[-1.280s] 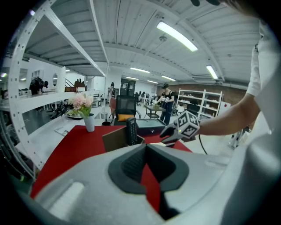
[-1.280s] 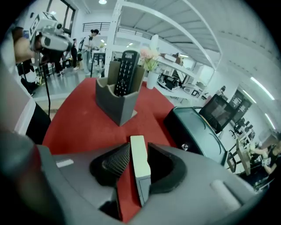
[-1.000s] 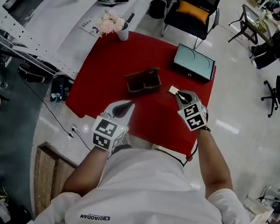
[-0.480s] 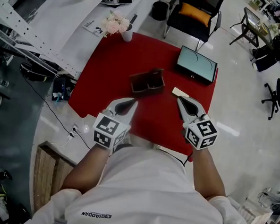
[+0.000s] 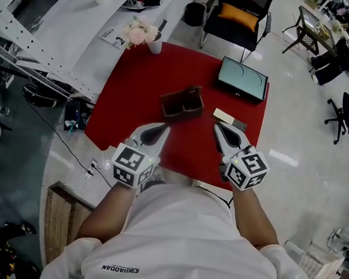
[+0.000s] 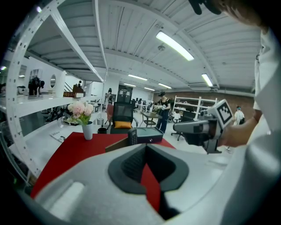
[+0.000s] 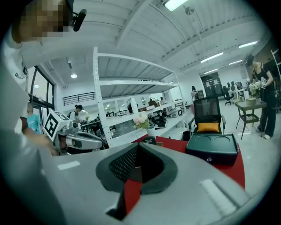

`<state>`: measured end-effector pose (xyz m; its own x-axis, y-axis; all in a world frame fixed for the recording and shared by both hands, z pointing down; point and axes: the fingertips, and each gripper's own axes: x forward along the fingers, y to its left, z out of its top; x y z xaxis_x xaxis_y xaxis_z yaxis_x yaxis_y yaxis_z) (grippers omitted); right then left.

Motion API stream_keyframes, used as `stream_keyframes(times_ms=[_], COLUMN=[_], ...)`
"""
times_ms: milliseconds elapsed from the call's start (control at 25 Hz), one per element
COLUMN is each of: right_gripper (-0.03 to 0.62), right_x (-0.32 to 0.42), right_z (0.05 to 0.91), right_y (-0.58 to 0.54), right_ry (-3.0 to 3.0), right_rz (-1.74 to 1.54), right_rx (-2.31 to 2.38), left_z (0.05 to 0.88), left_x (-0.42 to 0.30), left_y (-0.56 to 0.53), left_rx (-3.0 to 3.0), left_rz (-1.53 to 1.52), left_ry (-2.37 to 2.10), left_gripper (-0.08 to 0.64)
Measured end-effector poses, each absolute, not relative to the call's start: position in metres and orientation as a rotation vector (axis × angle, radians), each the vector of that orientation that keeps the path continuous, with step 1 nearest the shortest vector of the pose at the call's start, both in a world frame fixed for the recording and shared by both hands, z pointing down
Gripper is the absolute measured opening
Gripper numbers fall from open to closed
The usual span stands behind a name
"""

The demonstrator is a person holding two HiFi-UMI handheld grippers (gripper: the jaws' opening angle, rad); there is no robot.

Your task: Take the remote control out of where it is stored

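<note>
A brown open holder [image 5: 181, 103] stands in the middle of the red table [image 5: 135, 104]. A dark remote control with buttons stands upright at its back corner [image 6: 132, 136], also seen over the right jaws [image 7: 149, 141]. Right of the holder a flat pale bar with a dark end [image 5: 229, 118] lies on the cloth; I cannot tell what it is. My right gripper [image 5: 217, 128] hovers just short of it, shut and holding nothing. My left gripper [image 5: 162, 128] is shut too, near the front edge, pointing toward the holder.
A teal case [image 5: 243, 78] sits at the table's far right corner. Pink flowers in a white cup [image 5: 141, 32] stand at the far left corner. A black chair with an orange cushion [image 5: 238, 16] is behind the table, and a white bench [image 5: 81, 24] runs along the left.
The right gripper has drawn back from the pale bar toward me, risen and rolled. The bar stays on the cloth. The left gripper has hardly moved.
</note>
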<state>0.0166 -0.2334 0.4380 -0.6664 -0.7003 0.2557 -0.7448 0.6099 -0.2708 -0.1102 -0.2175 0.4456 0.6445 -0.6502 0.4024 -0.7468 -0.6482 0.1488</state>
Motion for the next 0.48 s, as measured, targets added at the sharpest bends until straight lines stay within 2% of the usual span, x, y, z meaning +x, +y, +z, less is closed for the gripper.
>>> stream_keyframes(times_ms=[480], right_gripper=[0.006], right_x=[0.014], right_z=[0.4436], right_y=[-0.2277], right_ry=[-2.69], right_rz=[0.557], right_rx=[1.24], left_z=[0.4403], left_x=[-0.1111], left_y=[-0.2174], left_rx=[2.571], left_rz=[0.43], left_ry=[-1.105], left_gripper=[0.002])
